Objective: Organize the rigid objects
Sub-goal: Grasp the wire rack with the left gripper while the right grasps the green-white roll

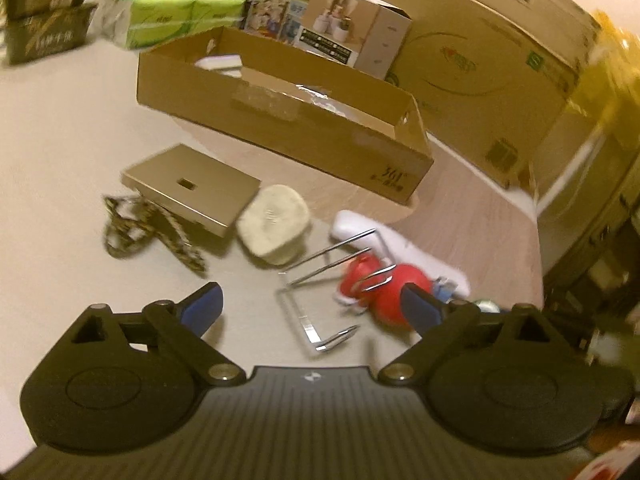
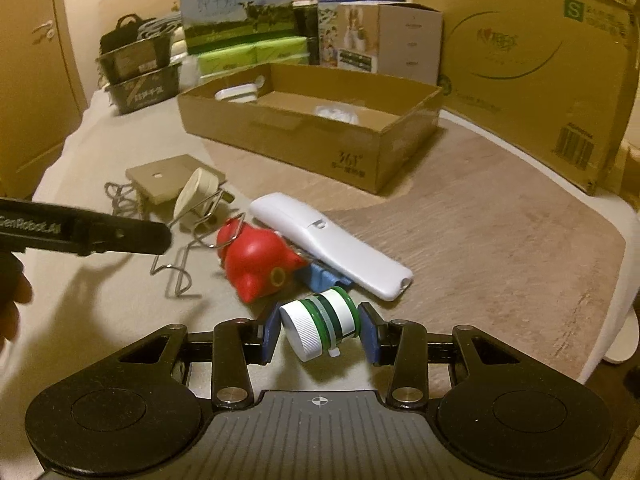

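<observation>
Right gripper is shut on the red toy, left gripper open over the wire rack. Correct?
Not quite. The right gripper is shut on the small green-and-white bottle, not the red toy, which lies free on the table beyond it; the right wrist view shows this. The rest holds: the left gripper is open over the wire rack.

Bare table lies open at the right of the frame. At centre, a wire rack, red toy and white remote crowd together. The open cardboard box blocks the way behind.

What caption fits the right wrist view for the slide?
Right gripper shut on a green-and-white bottle, beside a red toy and a white remote.
</observation>
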